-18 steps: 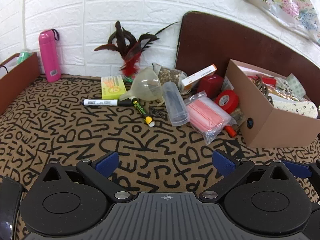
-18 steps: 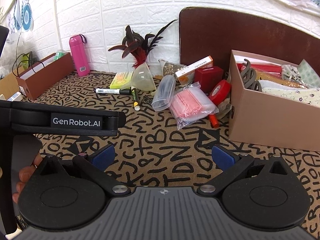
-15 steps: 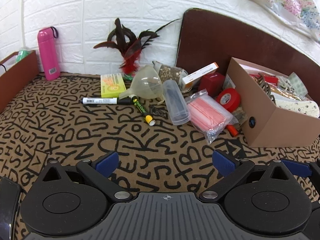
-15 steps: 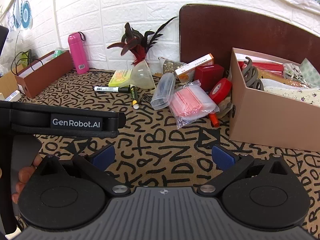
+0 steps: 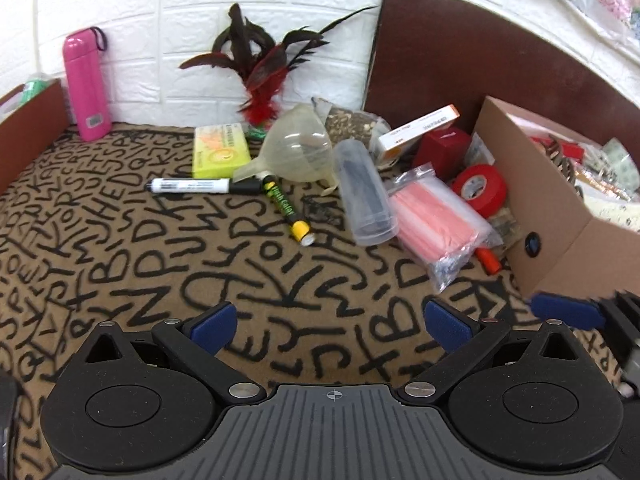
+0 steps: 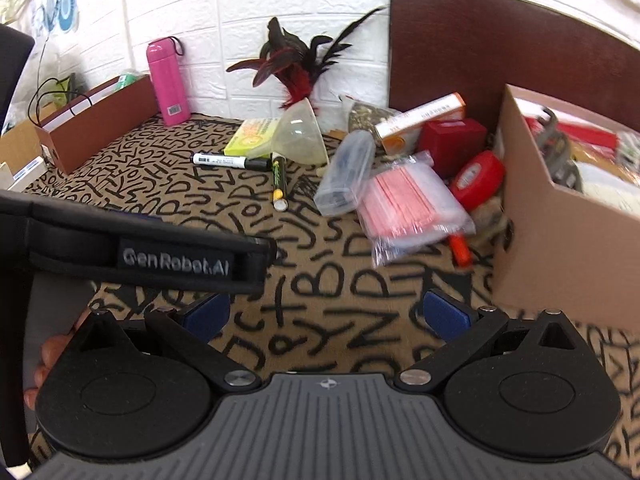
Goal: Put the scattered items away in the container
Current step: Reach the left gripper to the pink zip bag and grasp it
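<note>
Left wrist view: compared with half a second ago, the scattered items sit larger and lower in frame, so the left tool (image 5: 330,322) has closed in on them. Its jaws stand fully apart with nothing between them, over bare lettered cloth on the desk (image 5: 120,248). Ahead of it lie a black-and-white marker (image 5: 200,186), a green-and-yellow pen (image 5: 286,210), a translucent funnel (image 5: 298,148), a clear plastic case (image 5: 362,192) and a bagged pack of pink sheets (image 5: 434,228). A red tape roll (image 5: 480,188) rests just beside the cardboard box (image 5: 552,240), which stands to the right and is cut off by the frame edge. A blue pad of the right tool (image 5: 566,312) intrudes at right.

Right wrist view: the picture is blurred by motion, and the box (image 6: 560,248) now fills more of the right side. The right tool (image 6: 326,316) is likewise wide open and empty. The left tool's black body (image 6: 160,258) crosses the left foreground and hides part of the desk. The pink pack (image 6: 408,204) lies ahead, slightly right; the orange item beneath it cannot be identified.
</note>
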`<state>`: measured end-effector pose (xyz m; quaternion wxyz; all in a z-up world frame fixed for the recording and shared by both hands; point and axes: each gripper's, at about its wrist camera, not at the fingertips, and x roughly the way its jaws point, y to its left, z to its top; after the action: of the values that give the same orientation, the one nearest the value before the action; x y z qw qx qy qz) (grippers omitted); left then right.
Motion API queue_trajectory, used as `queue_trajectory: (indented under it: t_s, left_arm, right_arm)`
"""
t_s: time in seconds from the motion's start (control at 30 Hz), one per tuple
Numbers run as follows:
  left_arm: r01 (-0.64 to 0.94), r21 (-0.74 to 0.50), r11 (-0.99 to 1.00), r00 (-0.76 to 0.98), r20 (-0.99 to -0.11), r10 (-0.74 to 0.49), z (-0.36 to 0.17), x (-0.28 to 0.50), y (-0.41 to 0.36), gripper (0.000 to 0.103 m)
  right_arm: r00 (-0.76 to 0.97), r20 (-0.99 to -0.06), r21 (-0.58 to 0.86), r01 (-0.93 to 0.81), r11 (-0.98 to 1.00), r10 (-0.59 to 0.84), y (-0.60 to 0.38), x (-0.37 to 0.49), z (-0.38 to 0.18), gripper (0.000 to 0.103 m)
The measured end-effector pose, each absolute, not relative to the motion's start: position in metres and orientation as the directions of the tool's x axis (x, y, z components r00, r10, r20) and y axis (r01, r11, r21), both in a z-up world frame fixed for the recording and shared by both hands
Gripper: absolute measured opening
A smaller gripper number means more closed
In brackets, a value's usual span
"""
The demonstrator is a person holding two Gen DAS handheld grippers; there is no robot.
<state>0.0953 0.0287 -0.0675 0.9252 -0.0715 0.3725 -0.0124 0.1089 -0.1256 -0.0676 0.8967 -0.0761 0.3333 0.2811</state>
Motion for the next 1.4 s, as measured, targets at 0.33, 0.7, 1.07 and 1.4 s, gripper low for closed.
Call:
queue_trajectory:
  t_s: [0.33,0.7,1.07,1.4]
  left_arm:
    - [0.055,-0.277,0.959,0.687,-0.687,-0.237,-0.091,0.155,0.022,0.097]
    - [0.070,-0.311,0.948,0.642,-0.713,-0.281,-0.111,0.213,0.018,0.082]
    - [0.067,-0.357,0.932,0.636,-0.704,-0.316,-0.108,0.203,0.025,0.047]
    - [-0.001,-0.367,0.930,0.641,-0.714,-0.281,-0.104,0.117,0.033,0.054]
  right_arm:
    - [0.695,-0.597,-0.143,-0.584,0.799,0.401,-0.103,0.161,-0.090,0.103]
    - [0.727,-0.597,-0.169,-0.529,0.832,0.340,-0.094,0.221,-0.113,0.102]
    - [0.710,-0.633,-0.165,-0.513,0.842,0.309,-0.094,0.230,-0.120,0.079]
    - [0.645,-0.665,-0.067,-0.554,0.830,0.377,-0.113,0.134,-0.116,0.073]
